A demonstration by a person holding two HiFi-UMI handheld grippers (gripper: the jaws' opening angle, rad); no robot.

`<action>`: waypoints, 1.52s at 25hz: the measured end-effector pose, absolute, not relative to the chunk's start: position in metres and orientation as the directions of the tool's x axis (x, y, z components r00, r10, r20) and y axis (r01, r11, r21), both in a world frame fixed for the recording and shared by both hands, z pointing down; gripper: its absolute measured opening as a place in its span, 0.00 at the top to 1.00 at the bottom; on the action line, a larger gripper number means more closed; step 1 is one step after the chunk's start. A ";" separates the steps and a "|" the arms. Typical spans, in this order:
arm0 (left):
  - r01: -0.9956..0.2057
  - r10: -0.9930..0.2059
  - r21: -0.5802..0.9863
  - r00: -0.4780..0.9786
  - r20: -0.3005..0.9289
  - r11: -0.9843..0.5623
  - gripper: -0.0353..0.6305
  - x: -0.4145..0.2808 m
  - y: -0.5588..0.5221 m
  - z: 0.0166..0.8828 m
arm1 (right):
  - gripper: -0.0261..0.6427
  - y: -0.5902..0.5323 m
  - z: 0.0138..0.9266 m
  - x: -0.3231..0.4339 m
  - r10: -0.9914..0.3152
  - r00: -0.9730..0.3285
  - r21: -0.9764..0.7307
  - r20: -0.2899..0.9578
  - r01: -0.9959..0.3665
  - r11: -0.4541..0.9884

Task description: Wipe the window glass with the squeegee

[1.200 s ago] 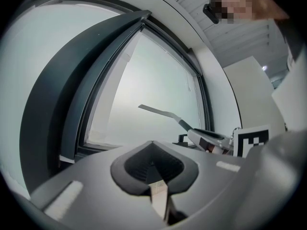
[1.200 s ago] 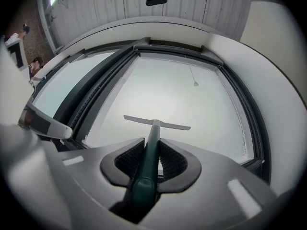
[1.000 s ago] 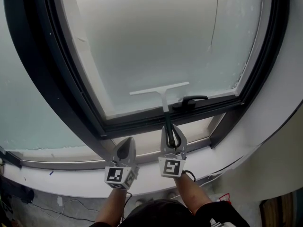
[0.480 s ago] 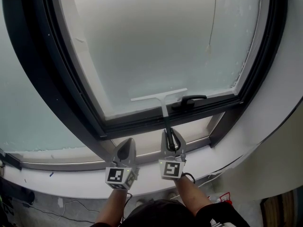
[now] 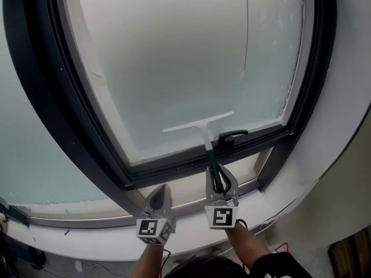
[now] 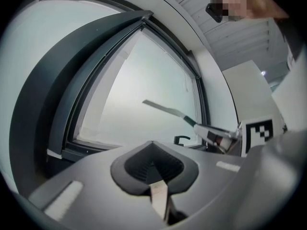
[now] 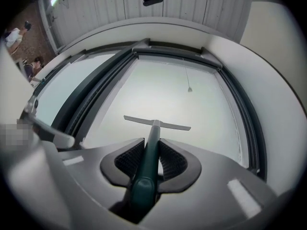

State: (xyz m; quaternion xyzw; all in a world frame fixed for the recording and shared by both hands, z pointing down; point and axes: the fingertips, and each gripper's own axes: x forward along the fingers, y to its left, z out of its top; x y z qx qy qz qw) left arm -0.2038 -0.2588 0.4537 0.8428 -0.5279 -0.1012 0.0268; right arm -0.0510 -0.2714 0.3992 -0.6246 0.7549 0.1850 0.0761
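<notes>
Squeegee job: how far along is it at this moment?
Done: the right gripper is shut on the squeegee by its handle. In hand: the blade is low on the glass, just above the window handle. Left: specks show along the glass's right edge; how much is already wiped cannot be told. The left gripper is shut and empty.

The squeegee (image 5: 200,123) slides down the glass (image 5: 174,57) almost level with the black window handle (image 5: 231,135), then comes back up a little.

Frosted, matt window glass (image 5: 174,57), smooth dark frame (image 5: 43,97), glossy green plastic squeegee (image 7: 146,171), ribbed matt pads (image 7: 125,159) on grey jaws
</notes>
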 end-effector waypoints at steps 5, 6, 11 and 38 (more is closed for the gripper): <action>-0.870 -0.868 0.083 0.468 -0.167 -0.486 0.95 -0.186 -0.261 0.430 | 0.82 -0.283 0.290 -0.027 -0.828 -0.197 0.205 -0.525 -0.973 0.102; -0.867 -0.862 0.072 0.475 -0.176 -0.492 0.95 -0.181 -0.262 0.424 | 0.82 -0.286 0.270 -0.021 -0.811 -0.193 0.206 -0.552 -0.974 0.091; -0.847 -0.822 0.002 0.515 -0.244 -0.531 0.95 -0.154 -0.270 0.393 | 0.82 -0.304 0.191 0.007 -0.750 -0.160 0.208 -0.641 -0.978 0.030; -0.904 -0.862 -0.032 0.416 -0.291 -0.426 0.95 -0.109 -0.276 0.362 | 0.82 -0.346 0.111 0.022 -0.679 -0.194 0.212 -0.708 -0.976 0.056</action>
